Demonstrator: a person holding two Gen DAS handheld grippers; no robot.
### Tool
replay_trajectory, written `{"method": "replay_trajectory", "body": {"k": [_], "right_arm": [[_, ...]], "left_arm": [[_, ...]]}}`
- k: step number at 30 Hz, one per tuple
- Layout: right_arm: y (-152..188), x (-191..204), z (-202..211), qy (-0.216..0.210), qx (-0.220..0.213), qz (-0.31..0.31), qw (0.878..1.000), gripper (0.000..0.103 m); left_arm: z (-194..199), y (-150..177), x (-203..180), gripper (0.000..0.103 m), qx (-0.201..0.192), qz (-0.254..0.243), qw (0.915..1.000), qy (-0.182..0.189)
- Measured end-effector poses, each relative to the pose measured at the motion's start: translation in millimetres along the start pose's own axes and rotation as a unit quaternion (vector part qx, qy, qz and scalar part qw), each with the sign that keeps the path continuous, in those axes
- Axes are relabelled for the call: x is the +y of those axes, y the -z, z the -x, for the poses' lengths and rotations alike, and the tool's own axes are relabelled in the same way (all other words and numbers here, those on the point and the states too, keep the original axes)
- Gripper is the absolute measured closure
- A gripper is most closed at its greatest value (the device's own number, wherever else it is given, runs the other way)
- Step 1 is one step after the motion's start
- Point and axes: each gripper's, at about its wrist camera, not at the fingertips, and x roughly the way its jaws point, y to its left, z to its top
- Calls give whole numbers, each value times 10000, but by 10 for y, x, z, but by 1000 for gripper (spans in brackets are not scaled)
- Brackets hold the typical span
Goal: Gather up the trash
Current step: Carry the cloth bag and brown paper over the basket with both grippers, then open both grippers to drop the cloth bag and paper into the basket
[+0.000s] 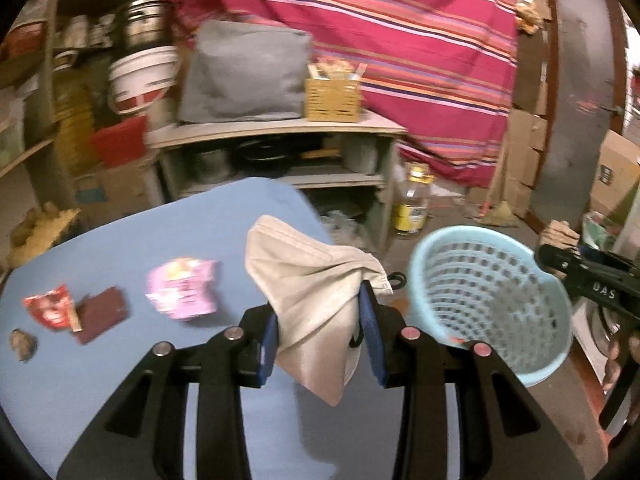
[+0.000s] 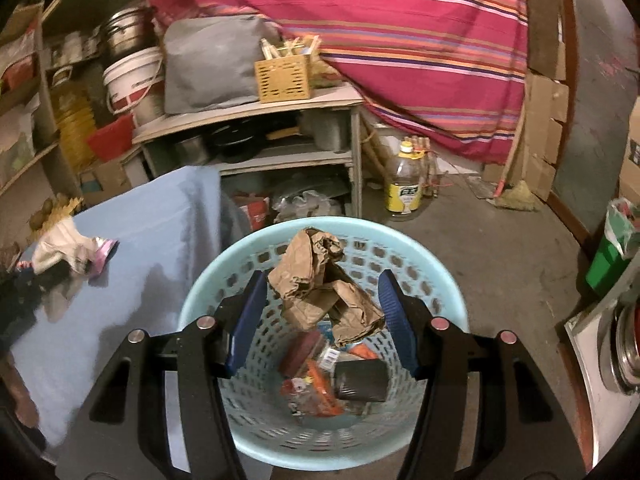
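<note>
My left gripper [image 1: 319, 300] is shut on a beige face mask [image 1: 308, 288] with a black ear loop, lifted over the right end of the blue table [image 1: 120, 380]. On the table lie a pink wrapper [image 1: 182, 288], a red wrapper [image 1: 50, 308], a dark brown piece [image 1: 102, 314] and a small brown lump [image 1: 22, 344]. A light blue basket [image 1: 492, 300] stands on the floor right of the table. My right gripper [image 2: 323, 276] hangs over that basket [image 2: 208, 280], shut on a crumpled brown paper bag [image 2: 316, 284]. Several wrappers and a dark box [image 2: 362, 380] lie inside.
Behind the table is a wooden shelf [image 2: 248, 114] with a grey bag [image 2: 212, 64] and a wicker box [image 2: 284, 78]. A yellow-labelled bottle [image 2: 404, 188] stands on the floor. A green bin [image 2: 608, 260] sits far right. Cardboard boxes [image 2: 544, 120] and a striped cloth [image 2: 400, 32] line the back.
</note>
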Motion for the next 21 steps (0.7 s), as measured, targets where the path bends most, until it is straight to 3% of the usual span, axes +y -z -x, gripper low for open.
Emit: {"method": "replay_trajectory", "body": {"k": [8, 13, 14, 16, 21], "right_arm": [[59, -395, 76, 203, -28, -323, 9993, 45], [97, -547, 67, 210, -5, -472, 9987, 45], [104, -567, 62, 202, 5, -493, 9986, 45], [104, -581, 41, 193, 26, -519, 9985, 45], [72, -525, -38, 138, 98, -483, 9987, 45]], "left_arm": [[-349, -92, -694, 61, 107, -235, 9983, 527], [-576, -153, -972, 48, 244, -312, 9964, 743], [-616, -165, -1028, 40, 300, -358, 9957, 798], [-650, -173, -1091, 37, 306, -413, 9957, 776], [-598, -175, -952, 22, 207, -336, 9970, 659]]}}
